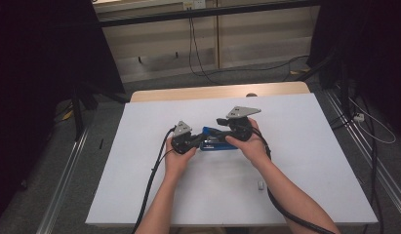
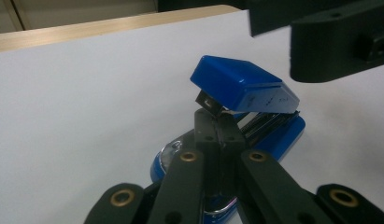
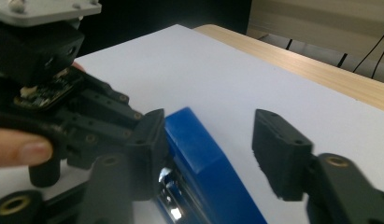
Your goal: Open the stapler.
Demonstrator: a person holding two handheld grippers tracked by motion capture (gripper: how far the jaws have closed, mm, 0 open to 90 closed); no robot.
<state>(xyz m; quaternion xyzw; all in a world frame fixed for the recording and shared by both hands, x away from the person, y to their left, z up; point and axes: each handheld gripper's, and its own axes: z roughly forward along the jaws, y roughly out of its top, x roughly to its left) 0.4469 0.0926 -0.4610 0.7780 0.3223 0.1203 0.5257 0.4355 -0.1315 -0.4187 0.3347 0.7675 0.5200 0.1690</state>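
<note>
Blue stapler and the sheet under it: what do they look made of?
Blue stapler: the cover looks like glossy moulded plastic, showing soft highlights; the magazine and base plate look like shiny metal, glinting bright. White sheet: matte, probably paper or board, over a wooden table with visible grain.

White table (image 1: 305, 146), grey floor (image 1: 154, 83)

Nothing readable anywhere in these shots, honestly. The blue stapler (image 2: 245, 88) has a few faint dark scuffs on its top cover in the left gripper view, but they don't form letters or numbers. No brand, label or sticker shows on it from the right gripper view either.
</note>
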